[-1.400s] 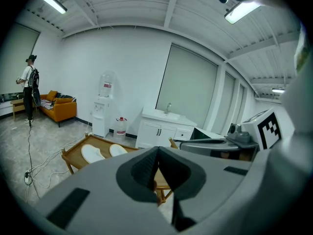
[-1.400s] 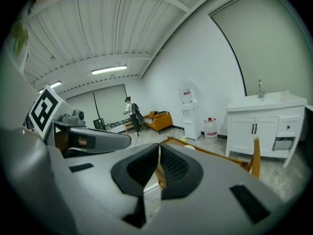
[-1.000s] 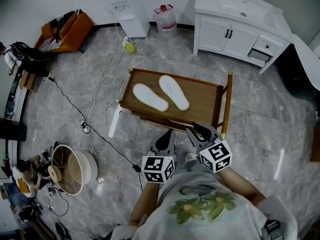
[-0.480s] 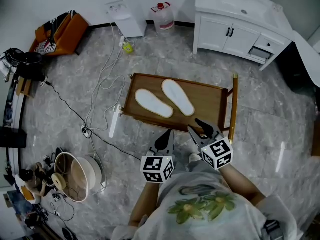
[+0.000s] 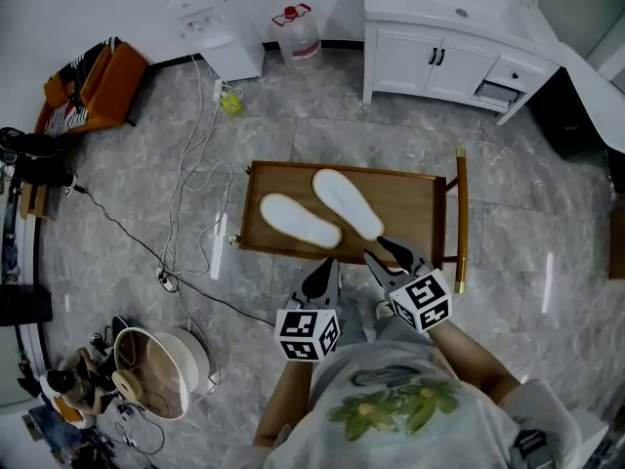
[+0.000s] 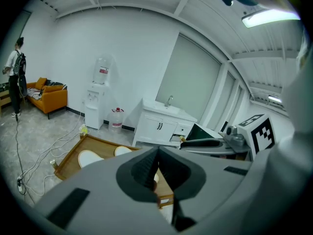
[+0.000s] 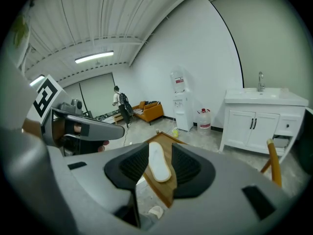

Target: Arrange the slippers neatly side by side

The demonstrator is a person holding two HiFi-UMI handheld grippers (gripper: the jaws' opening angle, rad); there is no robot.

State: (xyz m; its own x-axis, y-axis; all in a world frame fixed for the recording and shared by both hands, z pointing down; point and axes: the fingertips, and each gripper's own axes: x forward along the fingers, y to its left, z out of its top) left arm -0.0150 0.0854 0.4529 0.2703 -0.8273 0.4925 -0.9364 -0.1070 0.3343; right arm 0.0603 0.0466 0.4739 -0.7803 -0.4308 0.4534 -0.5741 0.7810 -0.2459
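Note:
Two white slippers lie sole-up on a low wooden tray table (image 5: 410,213), their far ends close and their near ends splayed apart: the left slipper (image 5: 299,219) and the right slipper (image 5: 347,203). My left gripper (image 5: 322,279) hovers just short of the tray's near edge, jaws together, holding nothing. My right gripper (image 5: 391,255) hangs over the near edge; its jaws have just been opening and nothing is between them. In the right gripper view the gripper (image 7: 159,153) frames one slipper (image 7: 159,166) farther off. The left gripper view shows the gripper (image 6: 157,153) and both slippers (image 6: 88,156).
A wooden pole (image 5: 460,218) runs along the tray's right side. Cables (image 5: 195,184) trail over the marble floor at the left. A white sink cabinet (image 5: 449,27), a water bottle (image 5: 295,32) and an orange sofa (image 5: 93,81) stand at the back. A person (image 6: 14,75) stands far off.
The tray and slippers have drawn nearer in the head view, and both grippers now reach its near edge. The slippers have not shifted on the tray.

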